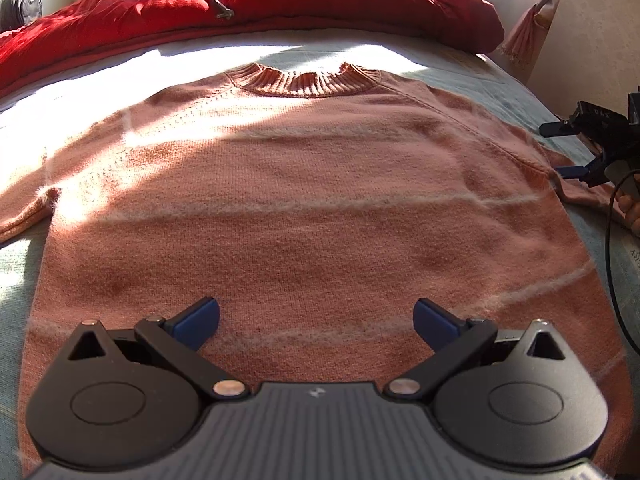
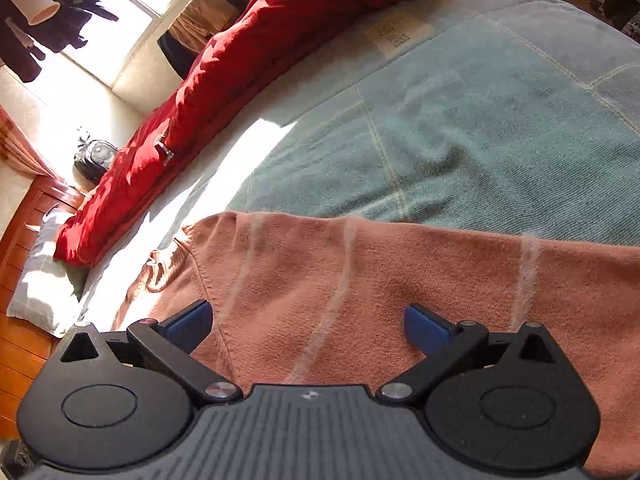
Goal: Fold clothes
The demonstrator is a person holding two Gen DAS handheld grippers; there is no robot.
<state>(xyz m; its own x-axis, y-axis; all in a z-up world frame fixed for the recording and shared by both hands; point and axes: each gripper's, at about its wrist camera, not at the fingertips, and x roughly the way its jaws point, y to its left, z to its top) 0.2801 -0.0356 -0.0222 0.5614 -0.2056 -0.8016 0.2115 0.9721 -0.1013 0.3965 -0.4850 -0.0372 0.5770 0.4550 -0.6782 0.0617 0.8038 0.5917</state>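
Note:
A salmon-pink knitted sweater [image 1: 304, 200] with thin white stripes lies flat, front up, on the pale green blanket [image 1: 472, 80]; its ribbed collar [image 1: 304, 80] points away from me. My left gripper [image 1: 318, 320] hovers open over the sweater's lower body with nothing between its blue pads. My right gripper [image 1: 554, 151] stands open at the sweater's right edge, beside the armpit and sleeve. In the right wrist view the right gripper [image 2: 308, 326] is open over the sweater [image 2: 400, 280], near the sleeve seam, with only fabric lying below its fingers.
A bunched red quilt [image 1: 240, 12] lies along the bed's far side. A grey backpack [image 2: 94, 160] sits on the floor past it. A pillow [image 2: 44, 276] and wooden furniture [image 2: 36, 208] are at the bed's end. A black cable [image 1: 612, 280] trails from the right gripper.

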